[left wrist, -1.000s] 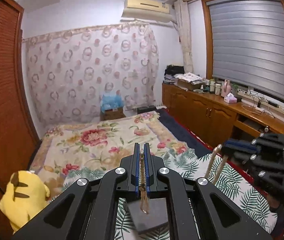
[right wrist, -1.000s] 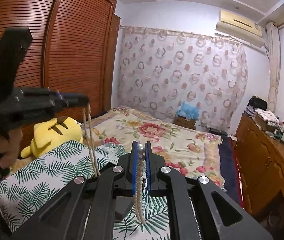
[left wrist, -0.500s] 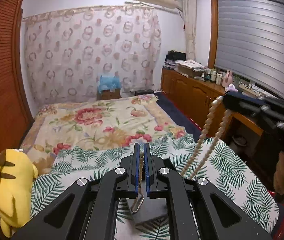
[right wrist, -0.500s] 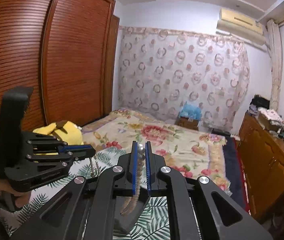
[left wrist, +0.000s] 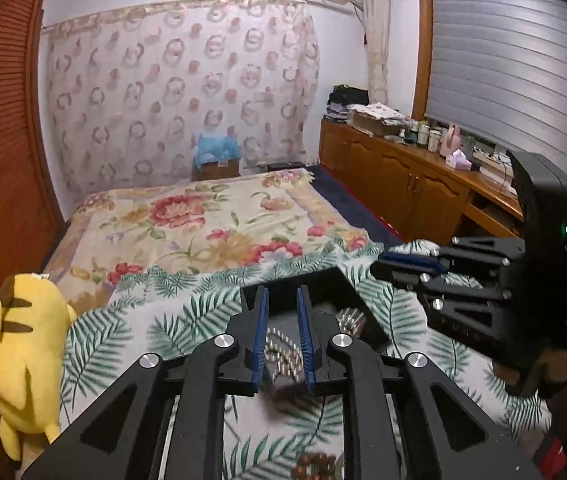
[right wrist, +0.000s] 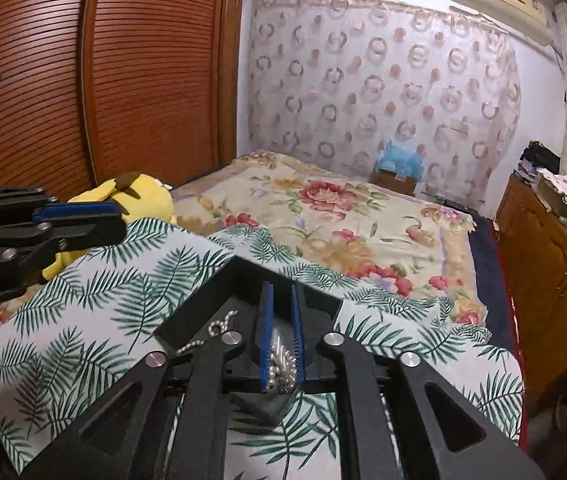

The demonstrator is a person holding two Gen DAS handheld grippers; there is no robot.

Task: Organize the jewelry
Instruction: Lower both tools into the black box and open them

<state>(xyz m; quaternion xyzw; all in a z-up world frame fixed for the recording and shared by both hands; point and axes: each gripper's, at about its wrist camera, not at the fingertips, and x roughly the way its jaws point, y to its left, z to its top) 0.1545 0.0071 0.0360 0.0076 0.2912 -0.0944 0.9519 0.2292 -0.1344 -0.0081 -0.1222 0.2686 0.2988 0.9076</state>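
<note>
A black jewelry box (left wrist: 325, 285) (right wrist: 239, 280) lies open on the palm-leaf cloth. A pearl necklace (left wrist: 279, 350) (right wrist: 281, 360) lies heaped inside it, its clasp end (right wrist: 219, 326) trailing over the box's left side. My left gripper (left wrist: 282, 296) is open above the box, empty, with the pearls showing between its fingers. My right gripper (right wrist: 282, 292) is also open over the box, empty, with pearls below the gap. It shows from the side in the left wrist view (left wrist: 387, 260); the left gripper shows in the right wrist view (right wrist: 111, 220).
The palm-leaf cloth (right wrist: 115, 292) covers the bed's near end; a floral blanket (left wrist: 203, 220) lies beyond. A yellow plush toy (left wrist: 23, 344) sits at the left edge. More beads (left wrist: 317, 464) lie near the front. Wooden cabinets (left wrist: 411, 188) line the right wall.
Both grippers came down over the box and opened. The necklace that hung stretched between them now lies heaped in the box.
</note>
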